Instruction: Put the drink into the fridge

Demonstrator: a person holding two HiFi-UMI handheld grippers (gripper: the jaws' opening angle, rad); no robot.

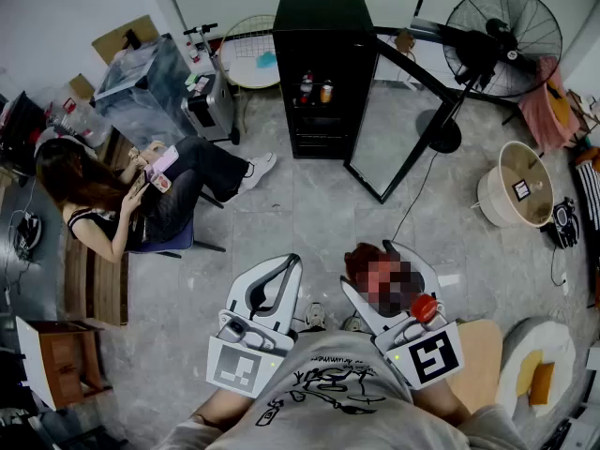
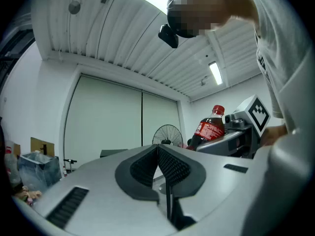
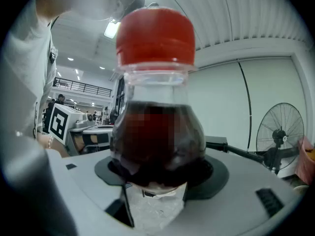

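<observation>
fridge [image 1: 322,28] ahead | fan [image 1: 506,40] right | person [image 1: 117,204] left | drink [image 3: 157,127] in right claw [image 3: 156,180]

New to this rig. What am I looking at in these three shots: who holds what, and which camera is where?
No robot: a person holds a two-jaw gripper in each hand. The head view comes from a camera on the person's head, looking down; the other two cameras ride on the grippers and look along their jaws. The left gripper is shut and empty. The right gripper is closed on a drink bottle with a red cap, cap toward its camera. No worktable: ahead on the floor stands a black fridge, door open, drinks on a shelf. A second person sits at the left.
</observation>
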